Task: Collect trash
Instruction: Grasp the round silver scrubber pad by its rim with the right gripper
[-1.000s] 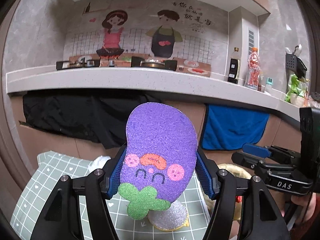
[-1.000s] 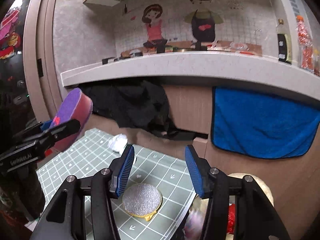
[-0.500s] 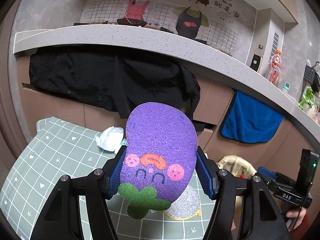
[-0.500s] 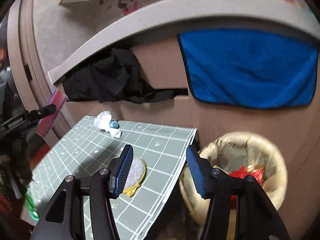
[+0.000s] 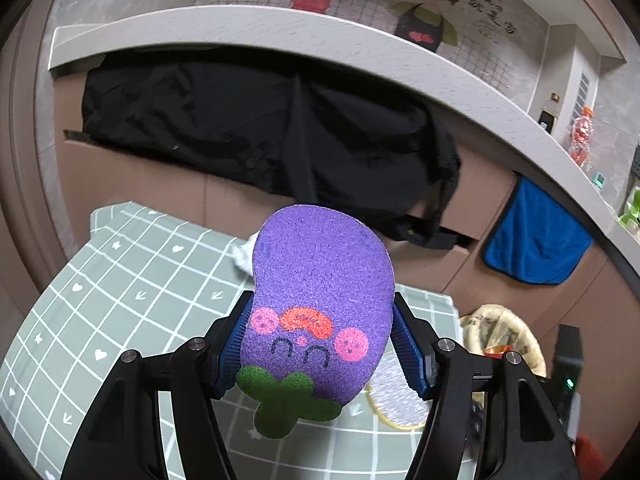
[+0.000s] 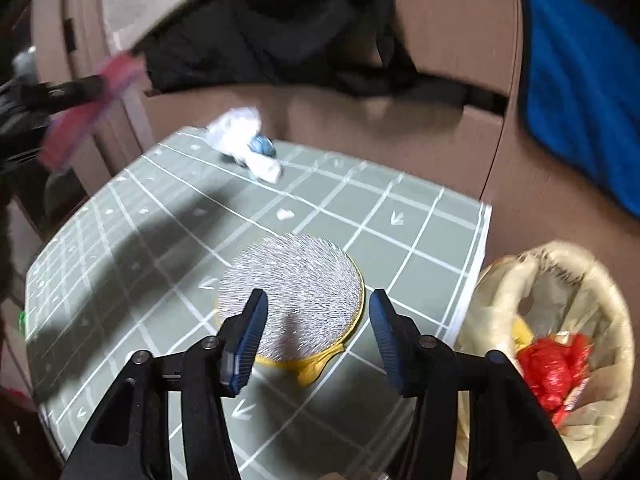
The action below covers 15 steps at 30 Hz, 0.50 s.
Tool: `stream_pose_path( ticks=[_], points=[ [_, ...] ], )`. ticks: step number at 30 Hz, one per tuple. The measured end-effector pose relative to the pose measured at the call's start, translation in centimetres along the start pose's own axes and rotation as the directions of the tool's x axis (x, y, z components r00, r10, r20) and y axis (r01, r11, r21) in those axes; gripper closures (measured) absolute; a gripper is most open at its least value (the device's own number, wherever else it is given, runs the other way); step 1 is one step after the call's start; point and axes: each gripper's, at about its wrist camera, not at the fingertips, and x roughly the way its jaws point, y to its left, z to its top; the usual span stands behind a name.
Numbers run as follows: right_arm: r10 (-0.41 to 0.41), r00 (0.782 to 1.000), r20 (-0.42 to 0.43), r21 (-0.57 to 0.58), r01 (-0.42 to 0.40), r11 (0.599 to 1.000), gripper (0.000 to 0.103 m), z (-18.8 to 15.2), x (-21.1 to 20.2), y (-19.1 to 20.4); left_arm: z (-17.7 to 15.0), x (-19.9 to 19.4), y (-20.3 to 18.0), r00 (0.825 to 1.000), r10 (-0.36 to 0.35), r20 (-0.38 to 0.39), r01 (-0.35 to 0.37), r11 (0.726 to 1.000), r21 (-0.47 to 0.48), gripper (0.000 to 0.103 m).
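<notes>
The table, under its green checked cloth, carries what is left to collect. Off its right edge stands the bin, lined with a pale bag, red wrapping already lying inside.

My left gripper is clamped on the purple sponge, pads pressing its two side edges, the sponge standing upright above the table. I judge it light, soft and springy; a grip across the edges holds it well, and it needs no care against breakage.

My right gripper hangs with its jaws apart and nothing between them, above the near edge of the round scouring pad. The pad lies flat on the cloth near the table's right edge, close to the bin. I judge it light, thin and floppy, with a rough silver face that should not slip. Best hold: the yellow rim at the near side, one finger slid under.

The crumpled white wrapper lies at the far edge of the table, well apart from both tools. It looks weightless and crushable; pinch anywhere.
</notes>
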Motion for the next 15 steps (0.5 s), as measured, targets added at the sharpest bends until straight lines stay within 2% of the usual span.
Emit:
stream_pose_path(
  ticks=[4, 6, 7, 8, 10, 12, 15],
  points=[
    [0.055, 0.997, -0.048, 0.131, -0.048, 0.990, 0.057, -0.4, 2.0, -1.8, -0.3, -0.2, 2.3, 1.000, 0.016, -0.008, -0.016, 0.999, -0.028, 0.038],
    [0.081, 0.994, -0.077, 0.167, -0.067, 0.984, 0.063, -0.7, 3.0, -1.9, -0.6, 0.0, 3.0, 1.000, 0.010, -0.016, -0.011, 0.999, -0.043, 0.038],
    [0.063, 0.996, -0.065, 0.160, -0.052, 0.986, 0.076, -0.6, 3.0, -1.6, -0.7, 0.1, 3.2, 1.000, 0.007, -0.021, -0.008, 0.999, -0.046, 0.038],
    [0.048, 0.996, -0.078, 0.149, -0.036, 0.988, 0.076, -0.6, 3.0, -1.2, -1.0, 0.2, 3.5, 1.000, 0.001, -0.027, -0.002, 0.999, -0.049, 0.038],
    [0.012, 0.997, -0.075, 0.135, -0.001, 0.991, 0.091, -0.3, 2.7, -0.5, -1.5, 0.3, 3.9, 0.999, -0.012, -0.040, 0.010, 0.998, -0.054, 0.038],
    [-0.008, 0.998, -0.065, 0.109, 0.016, 0.994, 0.093, 0.1, 1.9, 0.5, -2.1, 0.4, 4.3, 0.998, -0.027, -0.057, 0.024, 0.998, -0.059, 0.038],
    [0.003, 0.999, -0.036, 0.085, 0.000, 0.996, 0.094, 1.1, 0.6, 1.6, -3.5, 0.5, 4.8, 0.994, -0.046, -0.099, 0.041, 0.998, -0.056, 0.038]
  ],
)
